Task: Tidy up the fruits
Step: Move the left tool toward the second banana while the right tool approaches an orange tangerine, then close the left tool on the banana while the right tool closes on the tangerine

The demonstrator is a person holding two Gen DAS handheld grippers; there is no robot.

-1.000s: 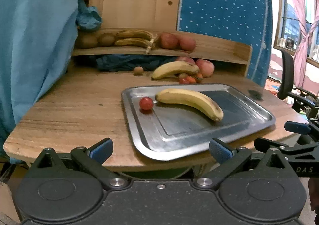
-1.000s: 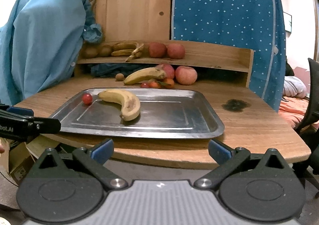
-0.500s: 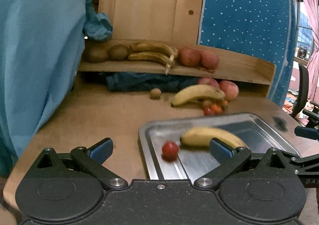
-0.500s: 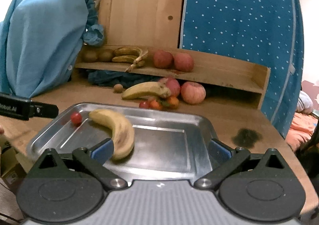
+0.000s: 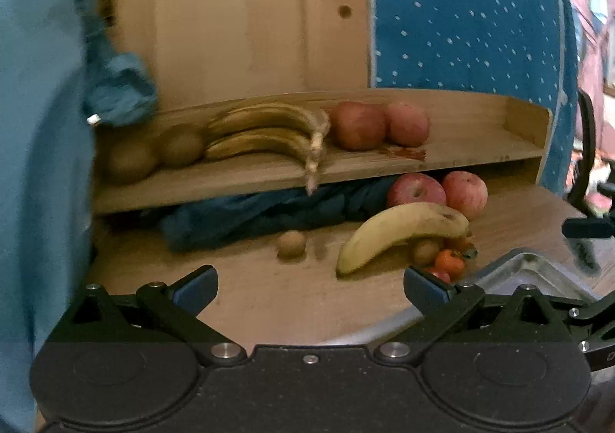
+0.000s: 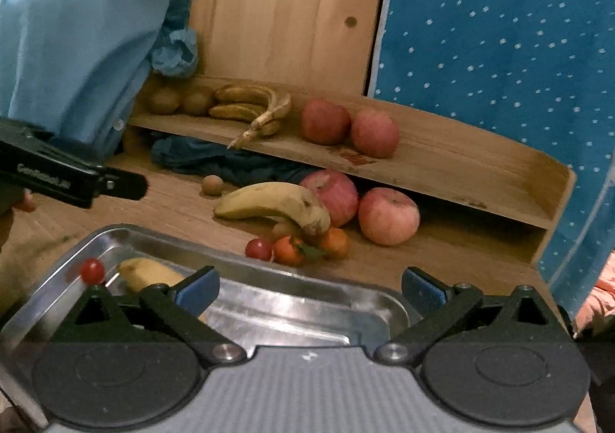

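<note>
Wood table (image 6: 184, 210) carries everything, with a low wooden shelf (image 6: 442, 164) along its back edge and dark blue cloth (image 5: 269, 212) bunched under it. My metal tray (image 6: 292, 302) sits at the near edge, right under my right claw (image 6: 309, 287), whose jaws stand wide with nothing between them. My left claw (image 5: 309, 281) hangs over bare wood toward the table's left side, also spread wide and empty, the tray's corner just at its right finger. On the shelf lie two browned bananas (image 6: 246, 102), two red apples (image 6: 348, 125) to their right and two kiwis (image 6: 180, 99) at the left end. Below the shelf, two more apples (image 6: 361, 208) rest on the table, and a yellow banana (image 6: 275, 204) lies just in front of them. Against that banana's near end huddle two small oranges (image 6: 307, 246) and a cherry tomato (image 6: 258, 249), near the tray's far rim. A lone small brown fruit (image 6: 212, 184) sits apart to the left. Inside the tray, near its left corner, lie another banana (image 6: 148, 273), partly hidden behind my right claw's finger, and a cherry tomato in the tray (image 6: 92, 270) just beside it
</note>
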